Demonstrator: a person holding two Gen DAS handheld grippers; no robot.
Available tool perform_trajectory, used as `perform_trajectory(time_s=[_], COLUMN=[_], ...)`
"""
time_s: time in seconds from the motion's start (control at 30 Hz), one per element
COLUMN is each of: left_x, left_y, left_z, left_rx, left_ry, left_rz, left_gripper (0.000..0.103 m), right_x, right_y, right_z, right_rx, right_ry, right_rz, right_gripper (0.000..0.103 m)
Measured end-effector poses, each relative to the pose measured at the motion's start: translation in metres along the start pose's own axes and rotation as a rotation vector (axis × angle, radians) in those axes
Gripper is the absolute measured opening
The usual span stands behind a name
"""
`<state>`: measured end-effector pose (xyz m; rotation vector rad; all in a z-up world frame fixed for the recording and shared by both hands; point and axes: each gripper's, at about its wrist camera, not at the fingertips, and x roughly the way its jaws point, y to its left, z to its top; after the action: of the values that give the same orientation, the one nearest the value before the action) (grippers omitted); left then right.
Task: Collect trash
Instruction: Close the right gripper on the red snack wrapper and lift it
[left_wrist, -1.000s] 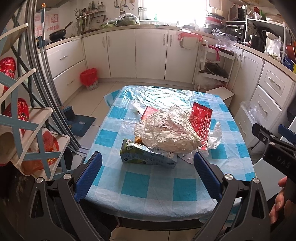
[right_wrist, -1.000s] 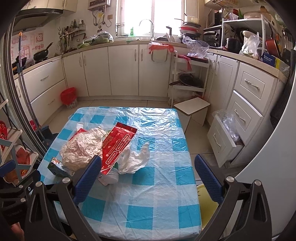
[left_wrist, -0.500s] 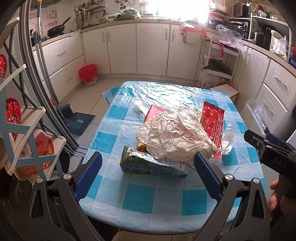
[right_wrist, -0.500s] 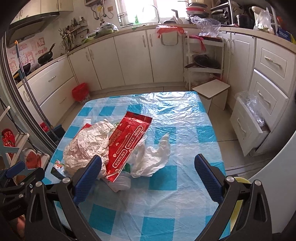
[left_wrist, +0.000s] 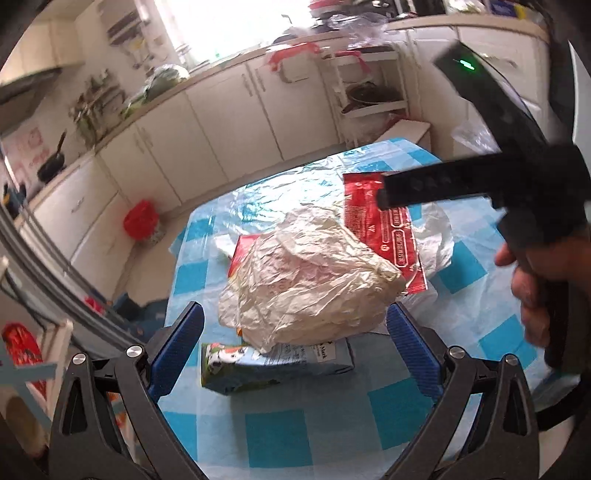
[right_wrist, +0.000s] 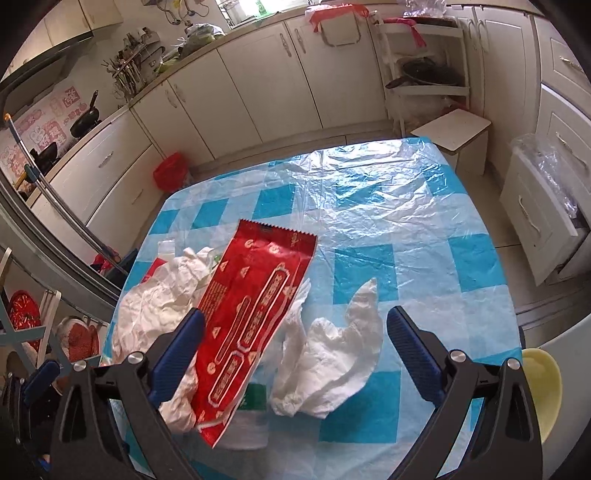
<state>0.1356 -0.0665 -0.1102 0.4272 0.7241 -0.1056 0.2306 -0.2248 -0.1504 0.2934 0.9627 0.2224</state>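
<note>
Right wrist view shows the right gripper (right_wrist: 295, 354) and left gripper (left_wrist: 295, 332) with jaws released; the red wrapper (right_wrist: 255, 317) looks light, slick and floppy, best pinched at its near edge.

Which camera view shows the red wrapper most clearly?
The right wrist view. There the red wrapper lies nearly whole between the open fingers, its print visible. In the left wrist view it is farther off, partly hidden behind the crumpled paper and the right gripper.

carton (left_wrist: 275, 365) half under crumpled paper (left_wrist: 306, 288), blurred cabinets (left_wrist: 229, 110)
</note>
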Motion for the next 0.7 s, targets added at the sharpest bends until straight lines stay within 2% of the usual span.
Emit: perform_trajectory(time_s=[0.1,0.17,0.23,0.27,0.3,0.33,0.37,0.4,0.47,0.57,0.7], left_x=[0.004,0.008,0.013,0.017,0.020,0.023,0.025,0.026,0.029,0.025,0.016], left_y=[-0.026,-0.040,-0.052,-0.058,-0.063,-0.065,-0.066,-0.065,-0.062,-0.051,-0.036], left_z=[0.001,0.000,-0.001,-0.002,-0.003,-0.003,-0.002,-0.002,0.002,0.006,0.005], left_rx=[0.160,0.251,0.328,0.369,0.393,0.406,0.403,0.396,0.368,0.284,0.224], left_ry=[-0.047,-0.081,-0.116,-0.135,-0.147,-0.148,-0.147,-0.141,-0.118,-0.124,-0.146], left_rz=[0.046,0.094,0.159,0.196,0.216,0.218,0.204,0.181,0.140,0.095,0.067], left_gripper=[0.095,0.095,0.095,0.091,0.088,0.080,0.070,0.063,0.030,0.027,0.027], right_x=[0.018,0.024,0.026,0.026,0.026,0.025,0.025,0.024,0.021,0.012,0.020], right_y=[-0.011,-0.015,-0.019,-0.020,-0.021,-0.022,-0.024,-0.025,-0.026,-0.026,-0.030], right_z=[0.012,0.017,0.019,0.019,0.019,0.017,0.016,0.015,0.017,0.019,0.027], right_rx=[0.038,0.055,0.080,0.086,0.089,0.094,0.102,0.108,0.113,0.112,0.155], right_ry=[0.022,0.027,0.025,0.023,0.025,0.026,0.027,0.025,0.012,-0.007,0.023], right_rz=[0.027,0.048,0.101,0.122,0.141,0.163,0.190,0.207,0.239,0.262,0.295], right_gripper=[0.095,0.087,0.067,0.059,0.042,0.029,0.023,0.011,0.006,0.003,0.006])
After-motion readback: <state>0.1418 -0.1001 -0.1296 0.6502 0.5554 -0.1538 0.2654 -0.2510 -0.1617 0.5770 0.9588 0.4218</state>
